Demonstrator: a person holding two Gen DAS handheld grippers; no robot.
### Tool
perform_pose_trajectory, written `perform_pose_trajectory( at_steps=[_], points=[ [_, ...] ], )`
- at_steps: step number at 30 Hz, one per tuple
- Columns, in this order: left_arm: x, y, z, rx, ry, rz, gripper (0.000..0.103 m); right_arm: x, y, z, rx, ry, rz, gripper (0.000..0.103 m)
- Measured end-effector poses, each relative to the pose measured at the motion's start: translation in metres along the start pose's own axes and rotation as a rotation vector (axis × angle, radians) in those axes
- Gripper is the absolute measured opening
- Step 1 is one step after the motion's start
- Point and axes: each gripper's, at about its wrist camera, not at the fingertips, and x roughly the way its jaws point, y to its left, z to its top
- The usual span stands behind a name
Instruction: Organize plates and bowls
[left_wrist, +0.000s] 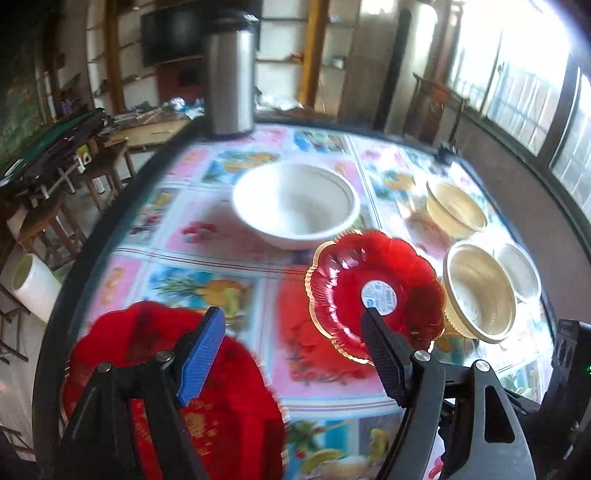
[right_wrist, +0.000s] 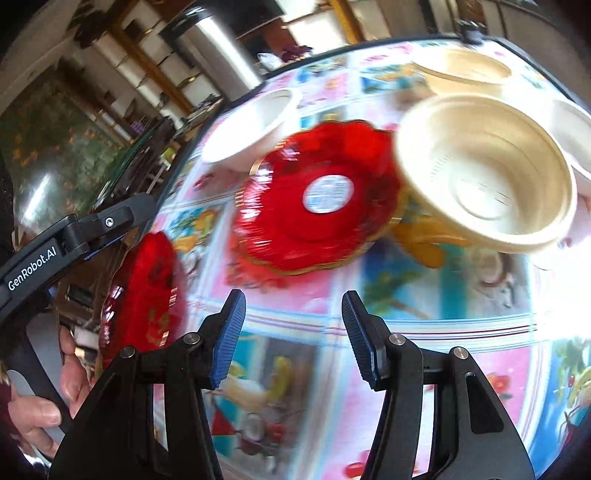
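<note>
Both grippers hang empty over the patterned table (left_wrist: 207, 236), the left gripper (left_wrist: 293, 332) with its jaws wide apart, the right gripper (right_wrist: 293, 332) with a narrower gap, both pitched steeply down. Nothing looks stacked yet, so the sorting seems barely begun. Taking the labelled red plate (left_wrist: 373, 291) as landmark: a second red plate (left_wrist: 147, 369) lies nearer, at the table's edge under the left jaws; a cream bowl (left_wrist: 480, 291) touches its right side; the big white bowl (left_wrist: 295, 203) sits just behind; another cream bowl (left_wrist: 456, 206) lies farther back.
</note>
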Motion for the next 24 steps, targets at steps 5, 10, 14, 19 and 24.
perform_pose_trajectory(
  at_steps=[5,10,14,19,24],
  points=[
    [0.033,-0.014,0.005,-0.002,0.085,0.048,0.076,0.009,-0.022,0.016,0.052,0.009,-0.001,0.055],
    [0.062,-0.018,0.01,-0.017,0.159,0.055,0.076,0.015,-0.033,0.044,0.055,-0.011,-0.034,0.055],
    [0.074,-0.022,0.012,-0.019,0.17,0.074,0.076,0.025,-0.041,0.06,0.04,-0.007,-0.047,0.055],
    [0.088,-0.02,0.017,-0.044,0.198,0.064,0.076,0.03,-0.048,0.076,0.021,-0.03,-0.031,0.047],
    [0.102,-0.02,0.017,-0.058,0.219,0.051,0.067,0.036,-0.052,0.08,-0.007,-0.026,-0.022,0.025]
  ],
)
